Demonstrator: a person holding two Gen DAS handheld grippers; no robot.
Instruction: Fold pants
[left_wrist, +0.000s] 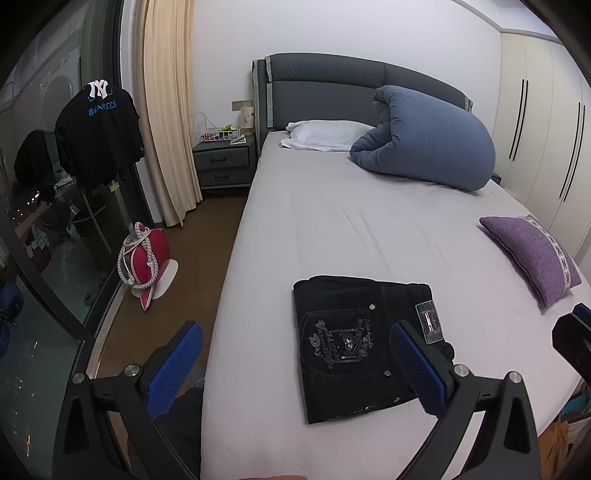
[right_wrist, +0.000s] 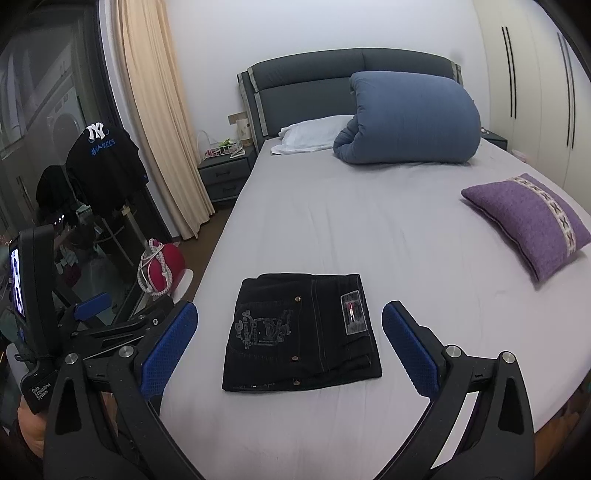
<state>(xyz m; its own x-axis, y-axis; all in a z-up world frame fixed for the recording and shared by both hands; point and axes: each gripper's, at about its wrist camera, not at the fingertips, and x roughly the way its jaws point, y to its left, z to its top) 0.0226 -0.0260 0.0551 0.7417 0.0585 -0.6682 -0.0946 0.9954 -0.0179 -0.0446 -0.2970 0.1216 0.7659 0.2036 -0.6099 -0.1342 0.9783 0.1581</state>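
Black jeans (right_wrist: 301, 330) folded into a compact rectangle, lying flat on the grey bed sheet (right_wrist: 332, 229) near the foot of the bed. Embroidered back pocket facing up; waistband patch (right_wrist: 354, 312) toward the right edge of the bundle; metal rivets visible at the pocket corners. Folded layers stacked at the right and near edges, reasonably square.

Left gripper (left_wrist: 295, 369) spread wide, blue pads (left_wrist: 173, 369) well apart, nothing between them. Left finger out over the floor beside the bed; right finger overlapping the jeans' right edge in that view, contact not determinable.

Right gripper (right_wrist: 290, 350) likewise spread wide, empty, one finger showing on either side of the jeans. Raised above the sheet or resting on it: not determinable. In the right wrist view, left gripper body visible at the left edge, carrying a small lit screen (right_wrist: 16, 282). In the left wrist view, tip of the right gripper just visible at the right edge.

Elsewhere on the bed: purple cushion (right_wrist: 528, 225) with a patterned stripe at the right side, well apart from the jeans; rolled blue duvet (right_wrist: 410, 118) and white pillow (right_wrist: 314, 134) by the dark padded headboard (right_wrist: 306, 81).

Off the bed: grey nightstand (left_wrist: 225, 162), cream curtain (left_wrist: 166, 110), red garment steamer (left_wrist: 147, 258) on the floor, black Yankees shirt (left_wrist: 99, 133) hanging by the glass door, white wardrobe doors (left_wrist: 535, 122) at right.
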